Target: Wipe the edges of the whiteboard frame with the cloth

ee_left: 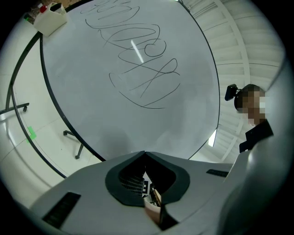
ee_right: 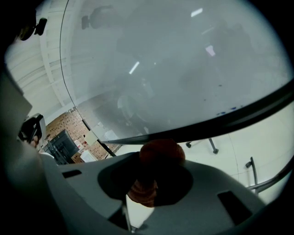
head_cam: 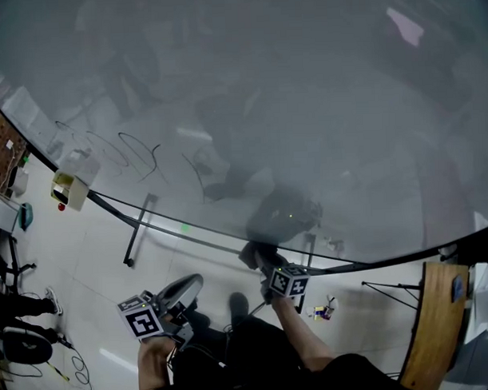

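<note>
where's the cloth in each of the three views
Head view: the cloth is low centre, at the whiteboard's black frame, just ahead of the right gripper.
Left gripper view: not in it; only the black frame shows.
Right gripper view: the reddish cloth is at centre, clamped by the right gripper, just under the black frame.
Shared landmark: the black frame.

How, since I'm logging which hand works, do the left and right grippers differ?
The right gripper is shut on a reddish cloth; the left gripper is shut on nothing. The right gripper is up at the lower edge of the whiteboard frame; the left gripper sits lower, off the board. Both point toward the whiteboard.
</note>
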Motion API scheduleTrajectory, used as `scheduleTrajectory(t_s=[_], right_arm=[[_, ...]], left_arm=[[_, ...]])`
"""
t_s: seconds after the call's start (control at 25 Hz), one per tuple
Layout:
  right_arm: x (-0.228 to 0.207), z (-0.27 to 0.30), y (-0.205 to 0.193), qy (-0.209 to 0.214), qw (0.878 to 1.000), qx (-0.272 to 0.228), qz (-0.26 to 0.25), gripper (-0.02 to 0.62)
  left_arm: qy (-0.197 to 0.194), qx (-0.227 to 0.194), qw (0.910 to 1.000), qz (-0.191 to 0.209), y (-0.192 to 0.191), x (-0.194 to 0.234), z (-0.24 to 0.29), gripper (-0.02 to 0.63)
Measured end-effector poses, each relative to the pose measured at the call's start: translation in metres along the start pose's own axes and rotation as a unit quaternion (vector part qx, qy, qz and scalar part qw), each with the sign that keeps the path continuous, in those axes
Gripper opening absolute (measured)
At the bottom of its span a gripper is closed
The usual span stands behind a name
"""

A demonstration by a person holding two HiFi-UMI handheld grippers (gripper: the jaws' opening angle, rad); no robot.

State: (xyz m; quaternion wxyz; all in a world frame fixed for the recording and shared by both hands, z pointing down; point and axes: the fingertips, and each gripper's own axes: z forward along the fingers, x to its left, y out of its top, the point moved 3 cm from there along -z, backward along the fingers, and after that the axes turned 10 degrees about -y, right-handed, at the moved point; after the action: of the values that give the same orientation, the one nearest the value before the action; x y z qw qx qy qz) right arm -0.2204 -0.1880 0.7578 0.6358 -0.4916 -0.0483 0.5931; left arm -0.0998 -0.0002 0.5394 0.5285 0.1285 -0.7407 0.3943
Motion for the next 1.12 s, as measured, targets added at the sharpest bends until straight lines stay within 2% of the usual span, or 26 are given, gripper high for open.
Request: scheduleTrajectory(t_s=[0.8,1.12], right_arm=[[0.092,0.070,-0.011,-0.043,0.999,0.005,0.008,0.097],[0.129,0.101,-0.018,-0.046,0.999,0.010,0.001,0.097]], left_arm=[[-0.036,-0.039,0.9986,-0.005,0.092,0.029,-0.117,-0.005],[-0.032,-0.062,0.9976,-0.004,0.121,0.043,-0.164,-0.005]])
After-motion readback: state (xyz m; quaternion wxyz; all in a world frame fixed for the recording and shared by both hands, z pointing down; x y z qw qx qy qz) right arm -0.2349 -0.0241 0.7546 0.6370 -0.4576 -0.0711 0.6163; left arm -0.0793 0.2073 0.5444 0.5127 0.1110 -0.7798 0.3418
